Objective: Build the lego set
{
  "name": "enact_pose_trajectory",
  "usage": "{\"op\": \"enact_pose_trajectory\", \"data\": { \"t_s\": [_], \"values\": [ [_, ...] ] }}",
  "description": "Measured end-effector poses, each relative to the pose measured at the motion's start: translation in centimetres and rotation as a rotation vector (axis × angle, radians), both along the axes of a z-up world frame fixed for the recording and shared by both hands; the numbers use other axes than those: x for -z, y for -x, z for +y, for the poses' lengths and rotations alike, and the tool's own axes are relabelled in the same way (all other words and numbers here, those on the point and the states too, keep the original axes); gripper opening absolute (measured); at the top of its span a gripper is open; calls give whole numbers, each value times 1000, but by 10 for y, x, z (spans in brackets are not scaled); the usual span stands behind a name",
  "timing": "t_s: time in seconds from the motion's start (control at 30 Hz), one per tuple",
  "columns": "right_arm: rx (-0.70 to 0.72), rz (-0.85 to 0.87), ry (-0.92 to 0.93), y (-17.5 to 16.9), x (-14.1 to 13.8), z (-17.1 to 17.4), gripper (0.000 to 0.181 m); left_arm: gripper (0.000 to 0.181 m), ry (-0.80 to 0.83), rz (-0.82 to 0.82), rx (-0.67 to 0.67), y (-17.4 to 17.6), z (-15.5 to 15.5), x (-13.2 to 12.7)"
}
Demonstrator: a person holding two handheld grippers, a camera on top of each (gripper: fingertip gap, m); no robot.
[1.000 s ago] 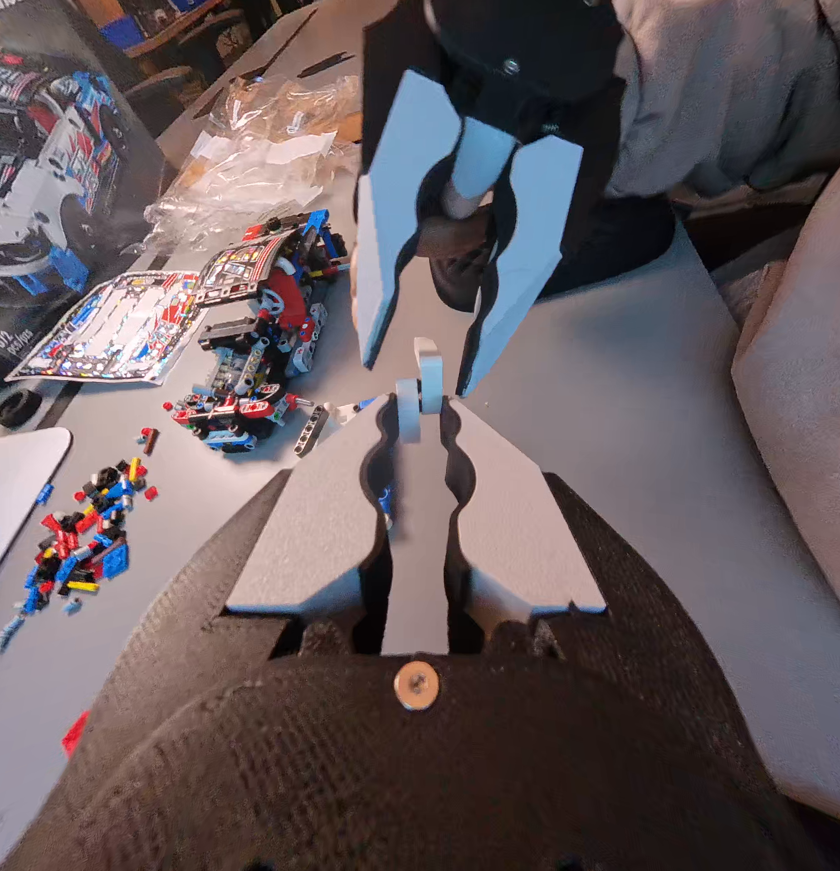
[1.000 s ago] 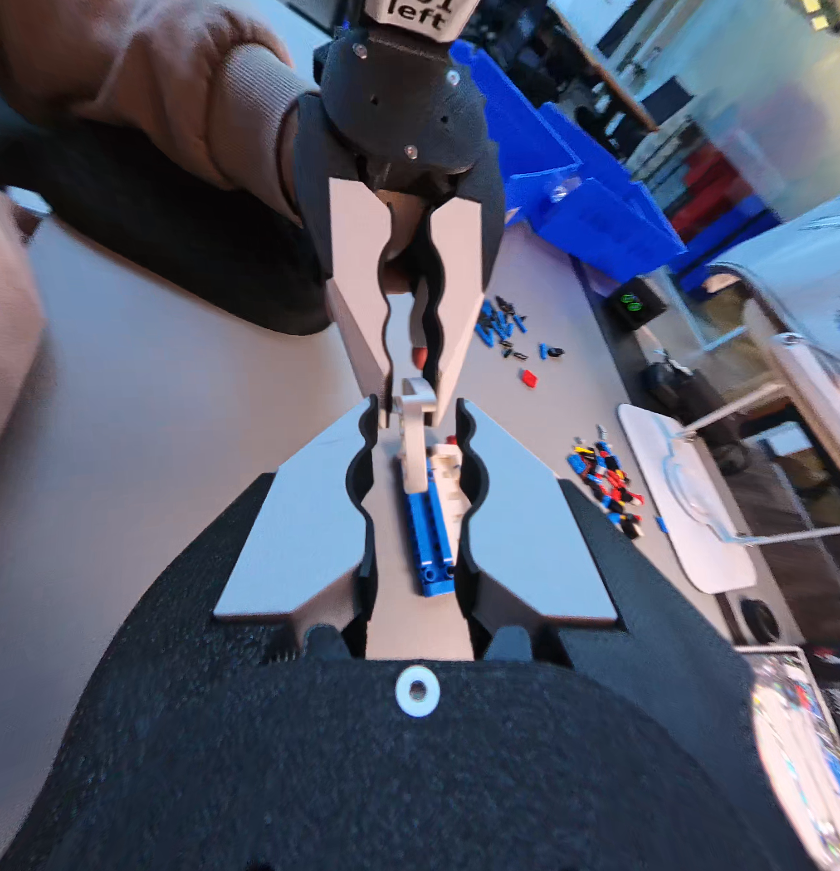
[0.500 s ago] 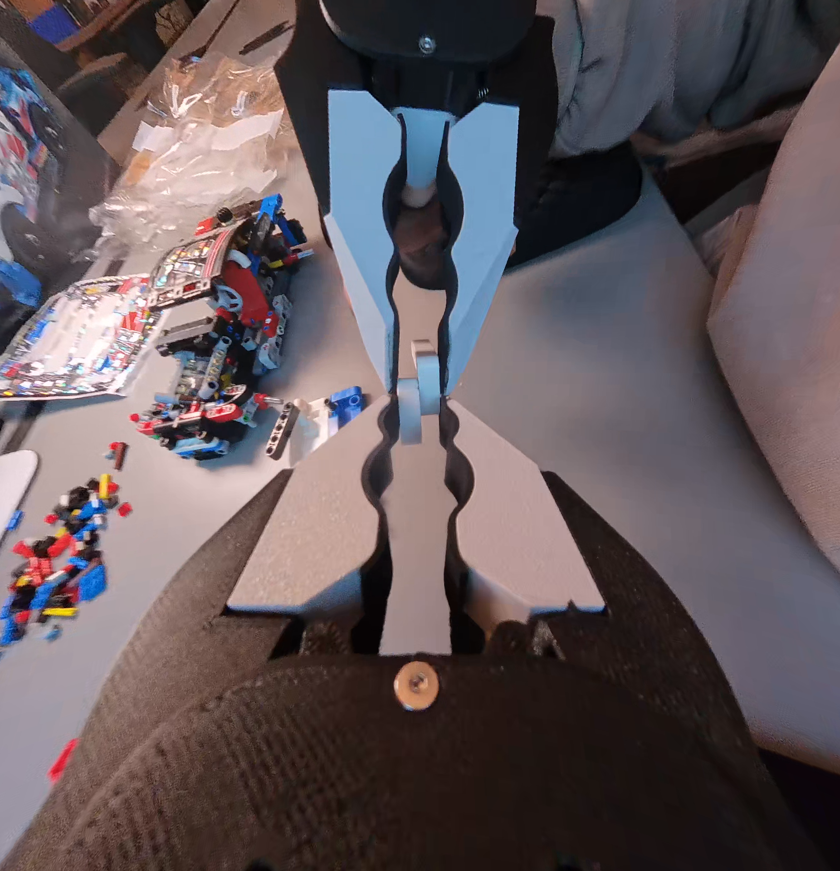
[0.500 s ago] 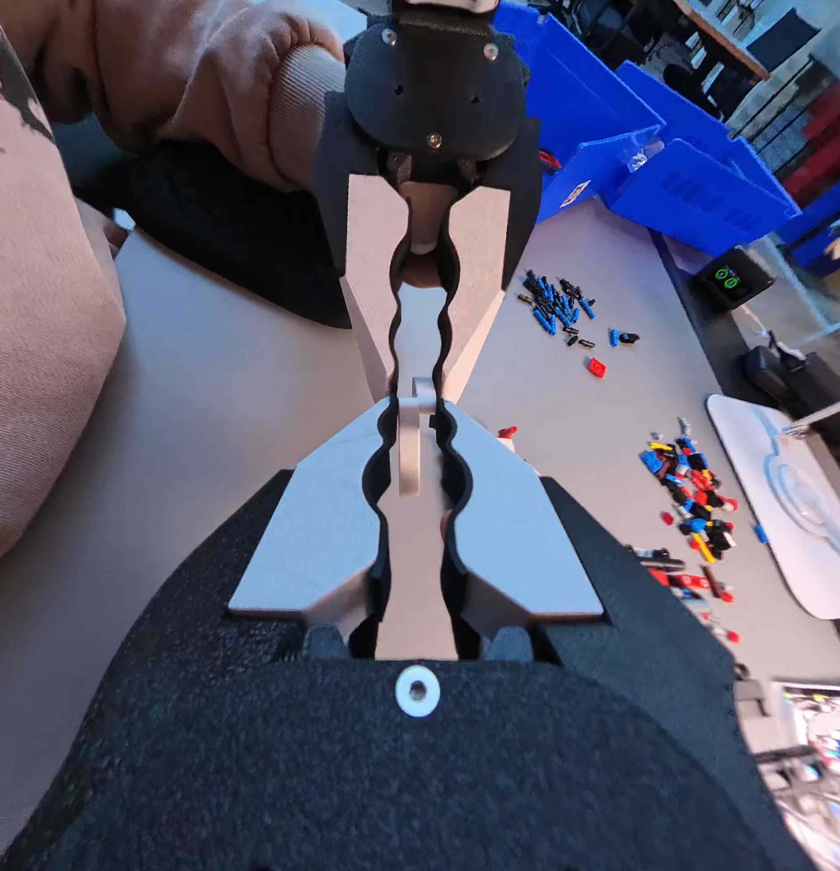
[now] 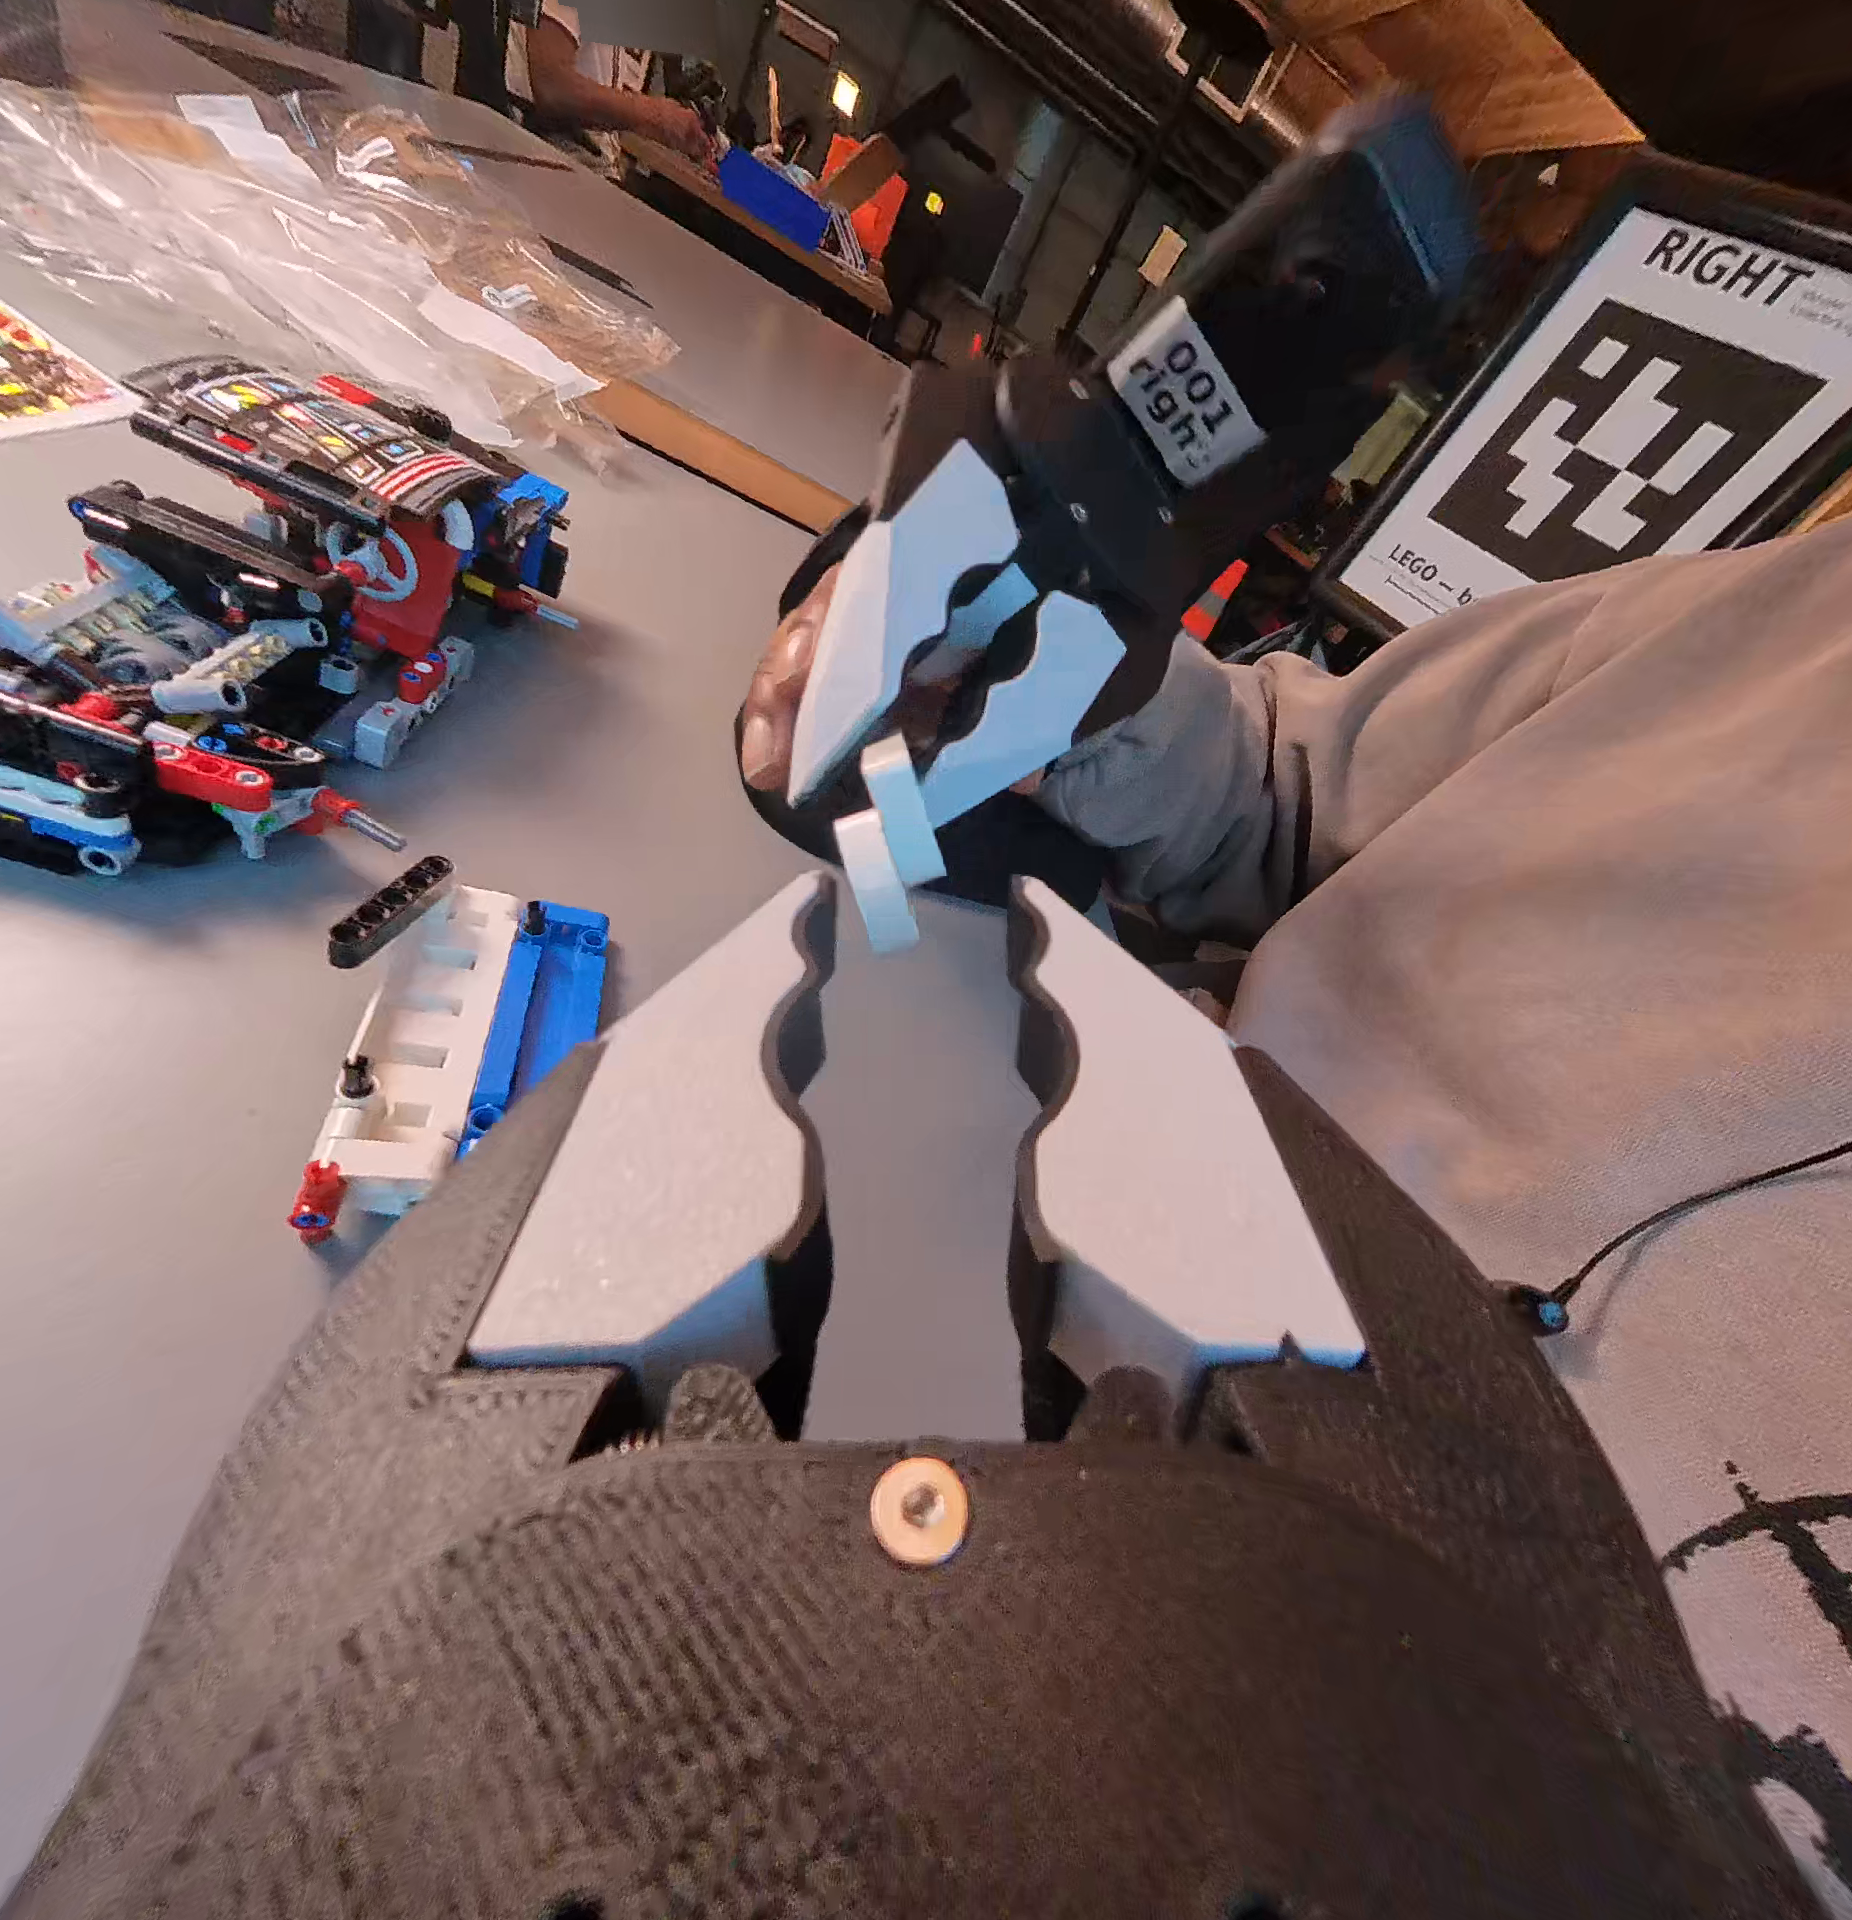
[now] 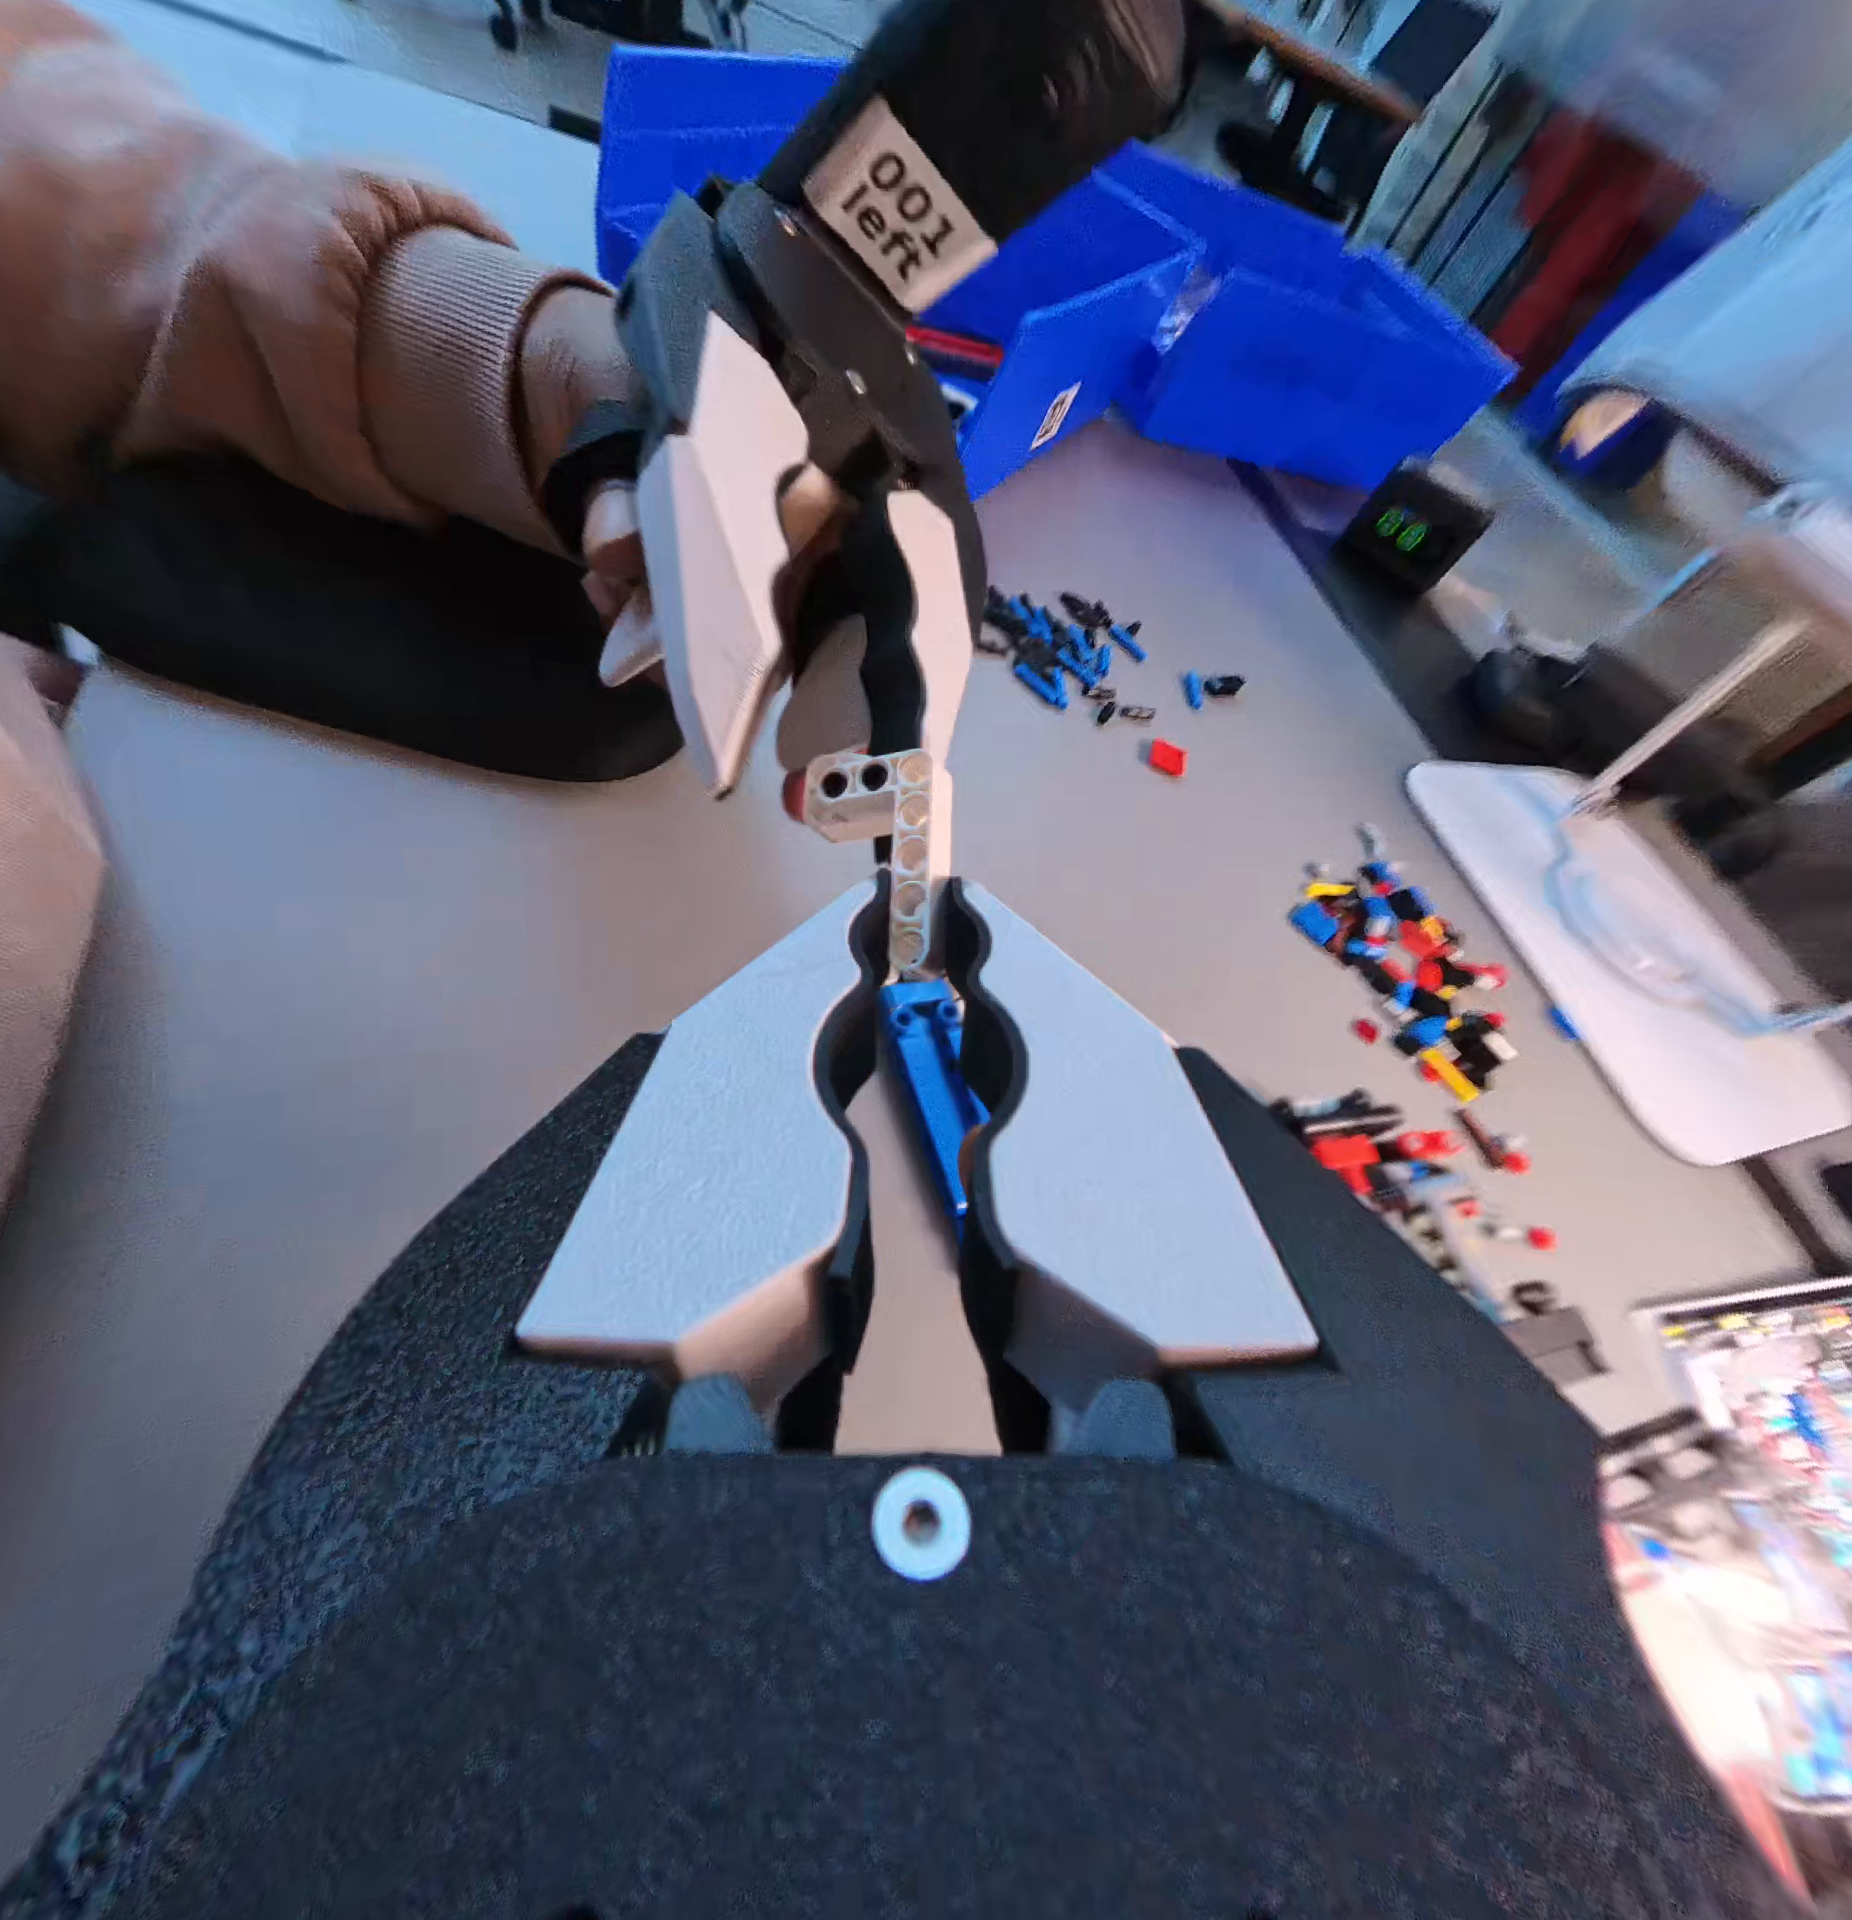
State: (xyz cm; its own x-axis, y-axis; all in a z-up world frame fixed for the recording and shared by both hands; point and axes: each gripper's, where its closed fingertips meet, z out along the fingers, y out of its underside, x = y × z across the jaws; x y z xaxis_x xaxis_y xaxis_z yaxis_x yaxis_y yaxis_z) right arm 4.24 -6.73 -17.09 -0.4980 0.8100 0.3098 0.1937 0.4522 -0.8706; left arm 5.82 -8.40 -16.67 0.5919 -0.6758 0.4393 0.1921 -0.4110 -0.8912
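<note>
A white L-shaped beam (image 6: 896, 831) is clamped by its long arm between the fingertips of the right gripper (image 6: 914, 914), held in the air over a grey table (image 6: 330, 987). The left gripper (image 5: 917, 894) has its fingers spread apart with nothing between them; in the left wrist view the beam (image 5: 886, 831) sits at about 12 o'clock just beyond its tips, the right gripper (image 5: 901, 769) reaching in from 1 o'clock.

On the table at 9 o'clock from the left gripper lies a white and blue panel (image 5: 454, 1049), a short black beam (image 5: 390, 910) touching its far end. Farther out at 10 o'clock stands a half-built car (image 5: 226, 644) in red, black, blue and white, with crumpled clear bags (image 5: 309, 239) behind it and a sheet of stickers (image 5: 18, 364) at the frame's edge.

In the right wrist view, loose pieces (image 6: 1405, 966) in red, blue, yellow and black are scattered at 3 o'clock beside a white tray (image 6: 1649, 997), and a small heap of blue and black pins (image 6: 1067, 649) lies at 1 o'clock. Blue bins (image 6: 1265, 353) line the far edge.

A person's tan sleeve (image 6: 278, 343) leads to the left gripper (image 6: 828, 748). The room behind is a dim workshop, with a framed black-and-white marker sign (image 5: 1628, 436) at 2 o'clock in the left wrist view.
</note>
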Motion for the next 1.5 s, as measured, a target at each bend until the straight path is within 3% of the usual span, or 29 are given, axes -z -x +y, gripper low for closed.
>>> {"op": "enact_pose_trajectory", "data": {
  "t_s": [0.03,0.2,0.4,0.7,0.87,1.23,1.33,1.5],
  "values": [
    [9,-50,72,0,1,3,7,38,-31,37,-18,2,0,0],
    [45,-157,269,0,4,13,7,36,-174,330,-146,15,10,9],
    [46,-183,324,2,12,9,7,18,-198,411,-189,14,15,12],
    [21,-5,197,13,17,15,15,16,-63,230,-166,21,16,17],
    [-7,60,229,9,8,10,9,16,-37,99,-118,18,14,12],
    [80,51,353,9,4,29,5,2,-45,77,-155,21,18,11],
    [161,64,335,9,3,48,5,12,-64,168,-242,36,24,16],
    [317,17,236,2,14,97,5,40,-76,472,-333,59,34,40]
  ]
}}
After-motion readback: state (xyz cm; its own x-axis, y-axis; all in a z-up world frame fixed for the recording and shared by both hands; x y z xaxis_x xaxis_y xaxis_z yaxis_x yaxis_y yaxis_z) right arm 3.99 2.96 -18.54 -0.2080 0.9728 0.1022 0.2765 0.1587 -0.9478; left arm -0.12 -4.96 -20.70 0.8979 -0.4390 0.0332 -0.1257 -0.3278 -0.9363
